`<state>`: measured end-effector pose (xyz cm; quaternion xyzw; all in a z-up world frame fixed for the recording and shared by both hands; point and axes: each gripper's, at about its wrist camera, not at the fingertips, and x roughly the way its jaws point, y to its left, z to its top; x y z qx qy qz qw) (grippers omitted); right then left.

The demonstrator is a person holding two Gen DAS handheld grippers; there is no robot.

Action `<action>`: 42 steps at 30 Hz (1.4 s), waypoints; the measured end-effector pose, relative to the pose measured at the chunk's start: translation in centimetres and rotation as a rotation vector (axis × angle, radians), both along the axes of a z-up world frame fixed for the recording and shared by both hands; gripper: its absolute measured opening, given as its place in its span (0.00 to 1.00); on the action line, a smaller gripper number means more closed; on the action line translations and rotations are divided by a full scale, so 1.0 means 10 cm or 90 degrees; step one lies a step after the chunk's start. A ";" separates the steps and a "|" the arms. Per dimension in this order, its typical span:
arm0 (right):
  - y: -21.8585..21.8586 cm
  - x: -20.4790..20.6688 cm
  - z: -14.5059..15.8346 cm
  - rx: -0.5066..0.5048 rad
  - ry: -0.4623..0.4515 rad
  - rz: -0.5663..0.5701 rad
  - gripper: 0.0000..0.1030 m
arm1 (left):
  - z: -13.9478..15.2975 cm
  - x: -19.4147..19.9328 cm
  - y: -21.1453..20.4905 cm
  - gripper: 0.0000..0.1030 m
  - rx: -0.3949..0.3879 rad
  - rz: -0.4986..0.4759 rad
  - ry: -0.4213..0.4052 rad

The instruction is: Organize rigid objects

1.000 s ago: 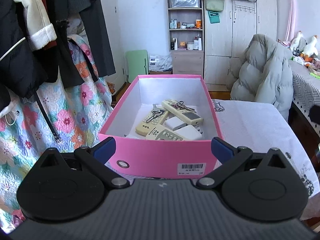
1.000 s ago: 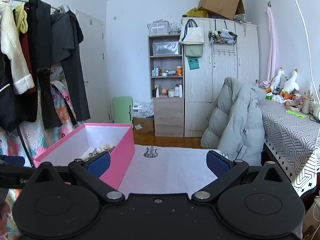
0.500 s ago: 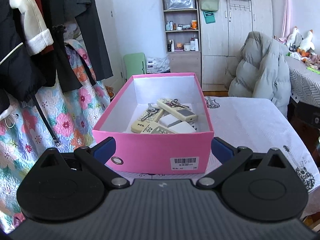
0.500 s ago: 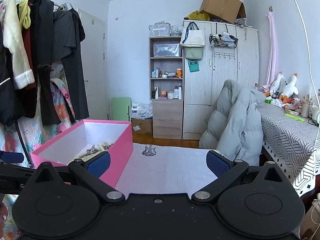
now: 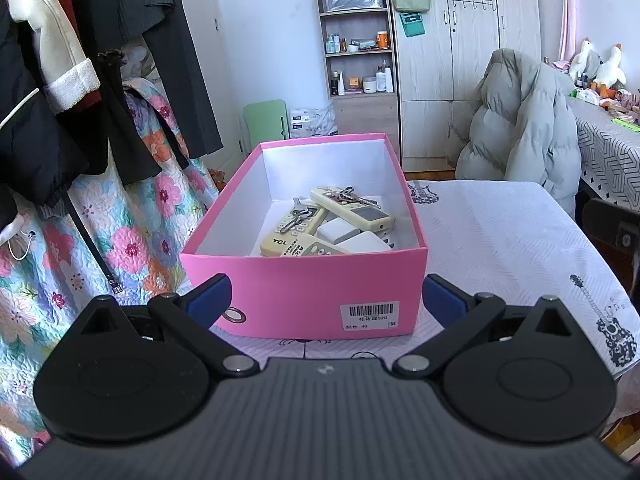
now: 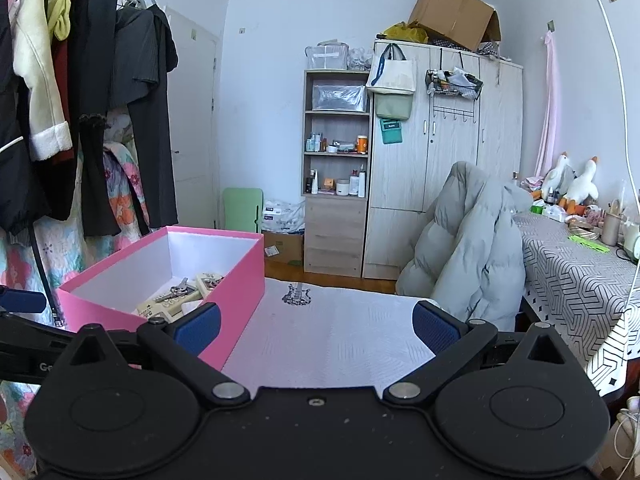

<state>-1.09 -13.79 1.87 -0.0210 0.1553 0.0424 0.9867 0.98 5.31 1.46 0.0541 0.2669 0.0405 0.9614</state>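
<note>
A pink box (image 5: 304, 292) stands on the white tablecloth (image 5: 504, 240), white inside. In it lie cream remote controls (image 5: 352, 208), two bunches of keys (image 5: 298, 216) on top of them and white chargers (image 5: 340, 230). My left gripper (image 5: 326, 300) is open just short of the box's near wall, with nothing between its blue pads. From the right wrist view the same pink box (image 6: 244, 276) sits at the left, with remotes and keys (image 6: 180, 292) showing inside. Above the bare cloth my right gripper (image 6: 316, 322) is open and holds nothing.
Clothes on a rail (image 6: 80, 120) and a floral quilt (image 5: 120, 232) hang left of the table. A grey puffer jacket (image 6: 464, 248) drapes a chair beyond the far edge. A patterned table (image 6: 576, 272) with clutter stands at right. Shelves and a wardrobe (image 6: 440, 160) line the back wall.
The left gripper has drawn back from the pink box, which now shows its whole front wall. The right gripper has tilted up slightly. Both stay open and hold nothing.
</note>
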 end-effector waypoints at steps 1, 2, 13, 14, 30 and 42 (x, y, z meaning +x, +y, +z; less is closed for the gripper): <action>0.00 0.00 0.00 0.001 0.003 -0.001 1.00 | 0.00 0.00 0.01 1.00 0.000 0.001 0.000; 0.00 0.01 -0.01 0.004 0.006 -0.002 1.00 | -0.01 0.01 0.02 1.00 -0.001 0.003 0.001; -0.07 0.05 -0.07 0.030 0.033 -0.018 1.00 | -0.02 0.02 0.14 1.00 -0.007 0.016 -0.002; -0.07 0.05 -0.07 0.029 0.032 -0.018 1.00 | -0.02 0.02 0.14 1.00 -0.004 0.014 -0.001; -0.04 0.05 -0.07 0.025 0.043 -0.019 1.00 | -0.01 0.00 0.15 1.00 0.000 0.026 -0.001; -0.08 0.05 -0.01 0.044 0.076 -0.042 1.00 | 0.07 -0.01 0.15 1.00 -0.005 0.014 0.017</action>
